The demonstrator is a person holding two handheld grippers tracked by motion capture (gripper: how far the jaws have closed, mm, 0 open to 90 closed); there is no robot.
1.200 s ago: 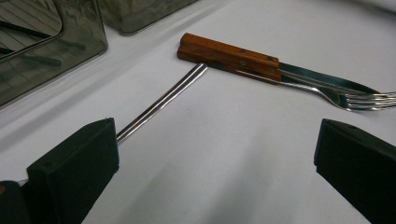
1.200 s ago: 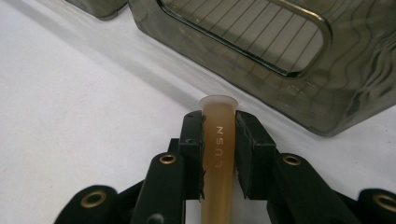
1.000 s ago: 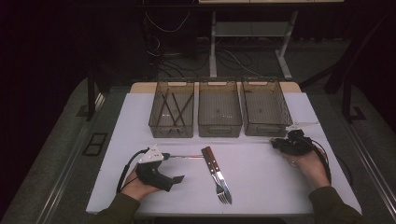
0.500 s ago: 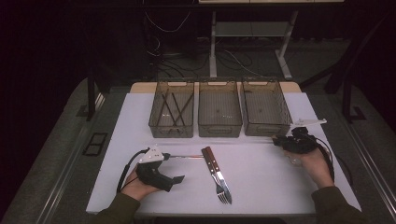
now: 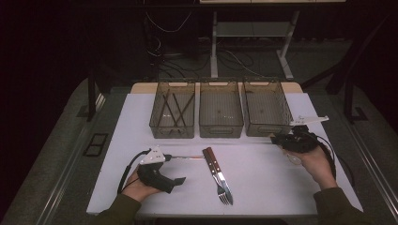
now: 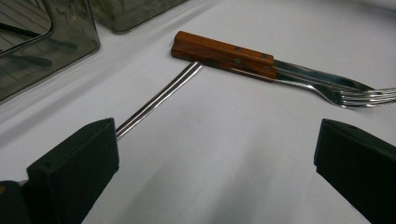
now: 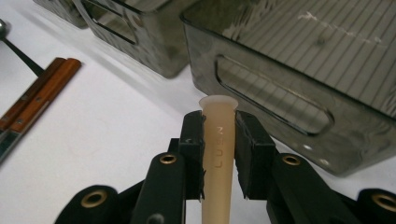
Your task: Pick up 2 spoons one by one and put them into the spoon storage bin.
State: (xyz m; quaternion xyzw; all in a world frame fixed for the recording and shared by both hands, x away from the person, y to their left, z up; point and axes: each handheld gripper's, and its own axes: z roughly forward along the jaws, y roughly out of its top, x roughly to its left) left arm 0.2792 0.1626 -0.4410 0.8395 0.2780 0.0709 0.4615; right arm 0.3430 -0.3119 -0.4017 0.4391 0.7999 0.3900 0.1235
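Note:
A fork [image 5: 225, 193] and a knife [image 5: 220, 177], both with wooden handles [image 6: 224, 56], lie side by side mid-table. A thin steel utensil handle [image 5: 185, 158] runs from those handles toward my left gripper [image 5: 172, 168]. That gripper rests on the table, open and wide [image 6: 215, 140], and the steel handle [image 6: 159, 100] passes just beside its left jaw. My right gripper [image 5: 278, 139] is shut on a beige plastic handle [image 7: 218, 140], held just in front of the right bin [image 7: 280, 93].
Three smoky plastic bins stand in a row at the back: the left bin [image 5: 171, 130] holds several dark sticks, while the middle bin [image 5: 220, 130] and right bin [image 5: 265, 129] look bare. White table surface lies between the cutlery and my right hand.
My right gripper has lifted a little and turned with the beige handle, so its grey plate now sticks out to the right. The left gripper and the cutlery have stayed put.

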